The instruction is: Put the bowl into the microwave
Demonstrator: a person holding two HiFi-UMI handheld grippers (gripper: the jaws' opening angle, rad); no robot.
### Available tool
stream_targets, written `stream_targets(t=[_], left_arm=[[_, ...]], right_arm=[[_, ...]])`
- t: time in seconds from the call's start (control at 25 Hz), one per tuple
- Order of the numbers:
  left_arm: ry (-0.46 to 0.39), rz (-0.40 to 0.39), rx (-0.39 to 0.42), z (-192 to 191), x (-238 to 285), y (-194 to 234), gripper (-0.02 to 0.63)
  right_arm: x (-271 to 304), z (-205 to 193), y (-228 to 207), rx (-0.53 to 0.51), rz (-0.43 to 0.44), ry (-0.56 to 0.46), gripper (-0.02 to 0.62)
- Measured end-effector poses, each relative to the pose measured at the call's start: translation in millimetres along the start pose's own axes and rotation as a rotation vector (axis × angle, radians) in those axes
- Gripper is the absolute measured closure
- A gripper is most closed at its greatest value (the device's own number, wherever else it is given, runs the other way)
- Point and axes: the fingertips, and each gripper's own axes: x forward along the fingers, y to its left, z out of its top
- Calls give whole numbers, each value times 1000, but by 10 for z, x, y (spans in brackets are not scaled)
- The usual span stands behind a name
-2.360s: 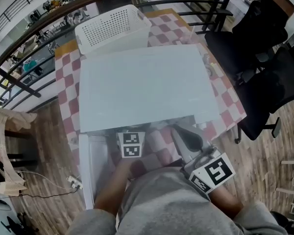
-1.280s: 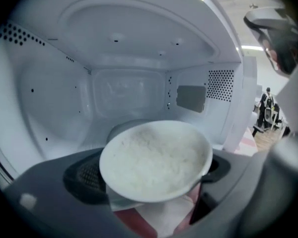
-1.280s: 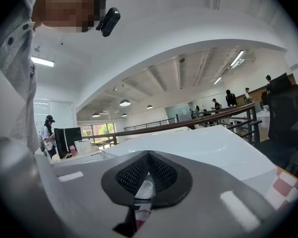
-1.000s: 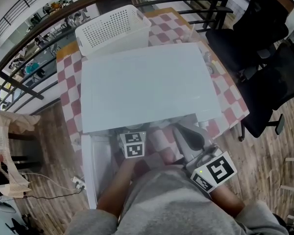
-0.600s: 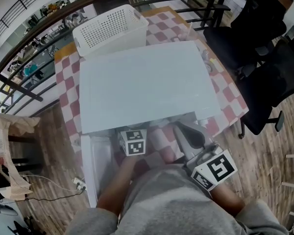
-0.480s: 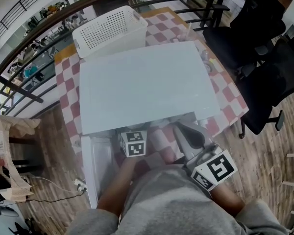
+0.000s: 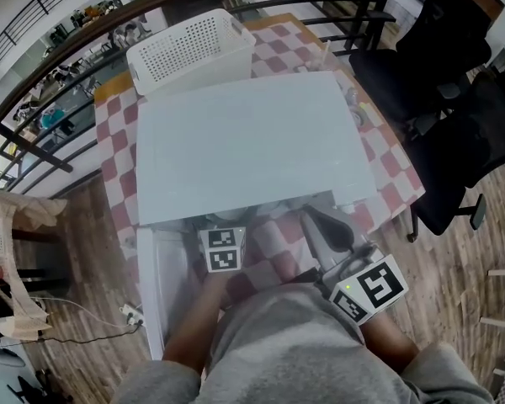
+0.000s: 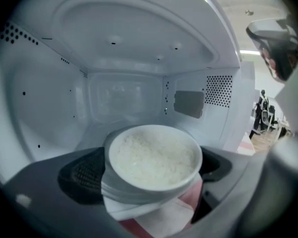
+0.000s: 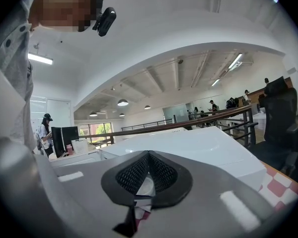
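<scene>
A white bowl (image 8: 154, 157) full of rice sits at the mouth of the open white microwave (image 7: 252, 141), with the cavity (image 8: 124, 103) behind it. My left gripper (image 8: 149, 170) reaches in around the bowl. Its jaws are opening, and the bowl stands between the dark pads (image 8: 82, 175), which look just off its sides. In the head view only the left gripper's marker cube (image 7: 221, 249) shows, because the microwave's top hides the jaws and the bowl. My right gripper (image 9: 148, 155) is shut on nothing and rests in front of the microwave, to the right of the left gripper (image 7: 320, 225).
The microwave door (image 7: 162, 284) hangs open to the left. A white perforated basket (image 7: 194, 49) stands behind the microwave on the red-checked tablecloth (image 7: 391, 171). Black office chairs (image 7: 454, 124) stand to the right, and a railing (image 7: 59, 40) runs behind the table.
The head view has shifted slightly. Both grippers stay where they were in front of the microwave.
</scene>
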Motion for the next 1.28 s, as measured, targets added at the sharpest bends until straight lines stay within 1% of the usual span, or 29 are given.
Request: stream_targets(t=[0.12, 0.32, 0.36, 0.44, 0.52, 0.6, 0.64, 0.68, 0.8, 0.84, 0.92, 0.96, 1.04, 1.12, 1.16, 1.28], left_arm=[[-20, 2, -22, -5, -116, 9, 54], [-41, 38, -72, 30, -345, -15, 46], [-63, 51, -79, 77, -414, -25, 46], [-153, 101, -99, 249, -609, -32, 49], [-255, 170, -134, 425, -895, -72, 66], [-321, 212, -150, 568, -1162, -156, 94], [-349, 227, -147, 643, -1272, -208, 114], [-374, 241, -142, 712, -1369, -279, 148], [-408, 274, -140, 846, -1608, -607, 249], [-412, 283, -138, 874, -1674, -734, 290], [-416, 309, -138, 913, -1761, -974, 395], [-413, 325, -144, 924, -1787, -1081, 431], [-400, 359, -168, 939, -1825, -1278, 497], [-391, 398, -200, 945, -1890, -1458, 582], [-391, 418, -217, 943, -1939, -1542, 594], [-406, 482, -251, 916, -2125, -1793, 595]], right_arm=[[-13, 38, -16, -1, 18, -2, 598], [-3, 85, -54, 7, 78, 9, 598], [-9, 88, -56, 9, 93, 11, 598], [-27, 91, -64, 12, 132, 20, 598], [-77, 107, -78, 11, 193, 40, 598], [-138, 131, -110, 7, 246, 51, 598], [-172, 142, -144, 4, 260, 51, 598], [-215, 152, -196, 0, 269, 50, 598], [-385, 179, -438, -17, 291, 56, 598], [-449, 181, -540, -24, 297, 59, 598], [-587, 174, -770, -40, 302, 65, 598], [-659, 165, -886, -48, 304, 69, 598], [-801, 140, -1104, -61, 308, 75, 598], [-930, 105, -1278, -67, 315, 83, 598], [-986, 85, -1342, -72, 321, 86, 598], [-1129, 17, -1460, -95, 357, 95, 598]])
